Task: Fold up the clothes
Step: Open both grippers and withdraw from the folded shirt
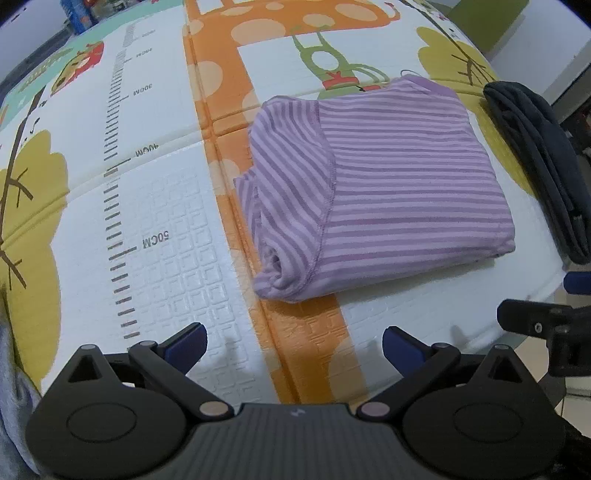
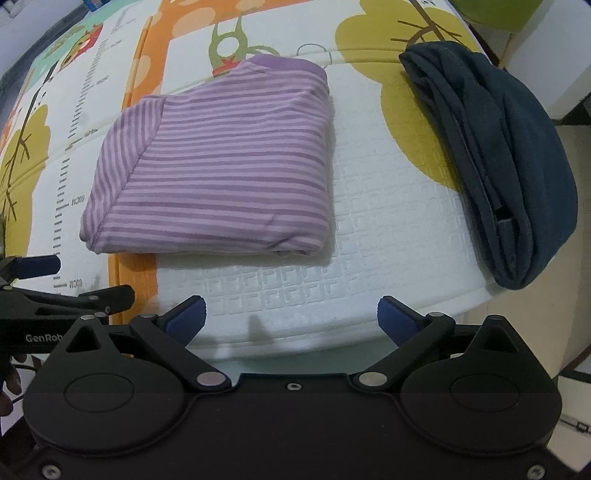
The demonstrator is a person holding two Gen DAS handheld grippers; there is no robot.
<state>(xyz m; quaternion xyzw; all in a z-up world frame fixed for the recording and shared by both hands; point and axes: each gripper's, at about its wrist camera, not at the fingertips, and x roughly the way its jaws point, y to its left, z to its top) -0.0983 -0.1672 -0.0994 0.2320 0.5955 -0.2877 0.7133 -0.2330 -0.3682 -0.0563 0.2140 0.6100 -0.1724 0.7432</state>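
A purple striped garment [image 1: 388,188] lies folded into a thick rectangle on the printed foam mat [image 1: 177,236]; the right wrist view shows the same garment [image 2: 218,177] left of centre. A dark blue garment [image 2: 509,155], folded into a long bundle, rests by the mat's right edge and appears as a dark strip [image 1: 543,162] in the left wrist view. My left gripper [image 1: 294,347] is open over the mat, short of the striped garment. My right gripper [image 2: 291,319] is open wide near the mat's front edge, with nothing between its blue pads.
The mat's front edge [image 2: 295,347] drops to a pale floor just ahead of the right gripper. Part of the left gripper [image 2: 55,295] shows at the left of the right wrist view. A green object [image 2: 495,11] stands beyond the mat at the far right.
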